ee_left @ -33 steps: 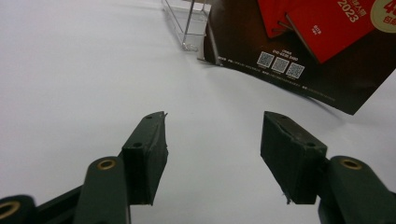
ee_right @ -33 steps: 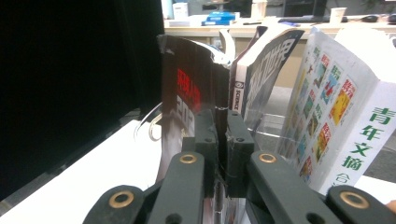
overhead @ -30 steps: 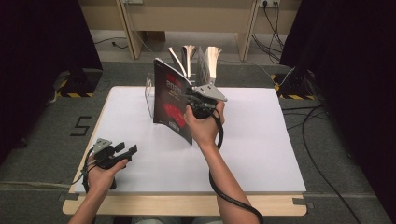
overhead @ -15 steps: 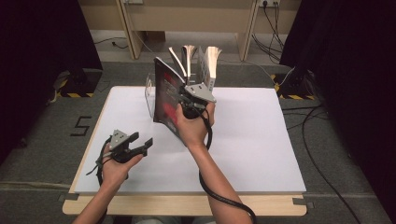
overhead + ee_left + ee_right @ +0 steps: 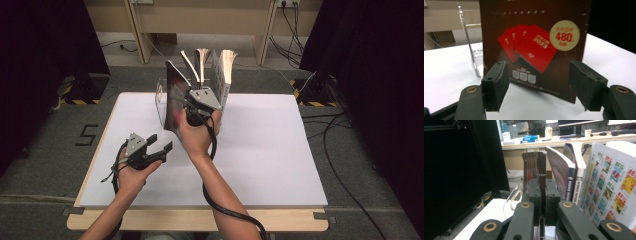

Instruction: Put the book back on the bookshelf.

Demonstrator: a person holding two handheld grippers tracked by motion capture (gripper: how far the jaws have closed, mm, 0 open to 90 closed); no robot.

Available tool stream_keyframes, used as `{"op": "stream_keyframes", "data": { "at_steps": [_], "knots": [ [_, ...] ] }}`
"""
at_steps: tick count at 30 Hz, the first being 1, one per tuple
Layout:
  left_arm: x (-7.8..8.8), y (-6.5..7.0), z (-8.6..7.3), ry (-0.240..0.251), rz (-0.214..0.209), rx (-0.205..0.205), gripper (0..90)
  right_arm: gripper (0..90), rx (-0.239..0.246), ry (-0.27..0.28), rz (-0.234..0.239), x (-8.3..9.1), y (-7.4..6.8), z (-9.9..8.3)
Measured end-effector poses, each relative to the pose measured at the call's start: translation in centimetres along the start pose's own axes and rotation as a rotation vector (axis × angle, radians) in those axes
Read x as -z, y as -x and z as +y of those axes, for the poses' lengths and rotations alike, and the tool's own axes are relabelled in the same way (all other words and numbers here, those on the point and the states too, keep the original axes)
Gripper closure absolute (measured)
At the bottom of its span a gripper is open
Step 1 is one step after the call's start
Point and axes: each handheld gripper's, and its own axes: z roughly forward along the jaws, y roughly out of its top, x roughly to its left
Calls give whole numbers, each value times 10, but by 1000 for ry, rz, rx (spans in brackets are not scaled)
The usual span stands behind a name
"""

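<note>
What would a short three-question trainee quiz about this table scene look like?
1. True or false: the right gripper is shut on the dark brown book.
2. The left gripper has its jaws: A) open, B) clamped on the book.
3. What colour are the booklets pictured on the brown book's cover?

Key: 1 true. 2 A; its jaws have just been opening, nothing between them. 3 red.

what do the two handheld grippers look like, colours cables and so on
Both are black, each topped by a grey three-cornered plate. The left gripper has two fingers faced with dark, blocky pads and brass-coloured rivets at the joints. The right gripper has the same rivets. A black cable trails from each. The forearms are bare, no sleeves.
</note>
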Motion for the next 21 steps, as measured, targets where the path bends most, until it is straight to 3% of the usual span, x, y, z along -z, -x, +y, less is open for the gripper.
{"op": "stream_keyframes", "data": {
  "at_steps": [8,21],
  "knots": [
    [-5,11,8,20,-31,-23,319,867,-5,2,-1,-2,-8,0],
    [-19,27,8,19,-45,-64,308,858,-8,23,18,-2,-8,-3]
  ]
}}
